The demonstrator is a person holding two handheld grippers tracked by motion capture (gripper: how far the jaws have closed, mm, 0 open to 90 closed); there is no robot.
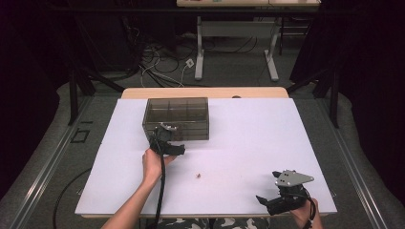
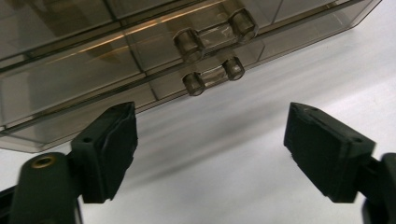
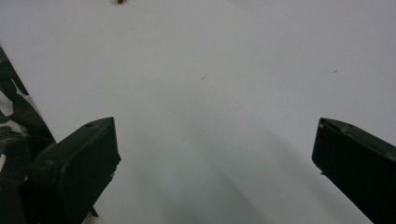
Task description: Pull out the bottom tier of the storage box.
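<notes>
White tabletop [image 1: 248, 143], smoky box [image 1: 177, 117] far-left, left claw [image 1: 165, 138] beside.

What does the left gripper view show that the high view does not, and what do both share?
Left gripper view: the two clear drawer handles close up, and the left gripper's fingers standing apart with nothing between them. High view: the right gripper near the table's near edge, a small brown bit on the white table, and the floor cables. Both: the smoky clear box and the white tabletop.
</notes>
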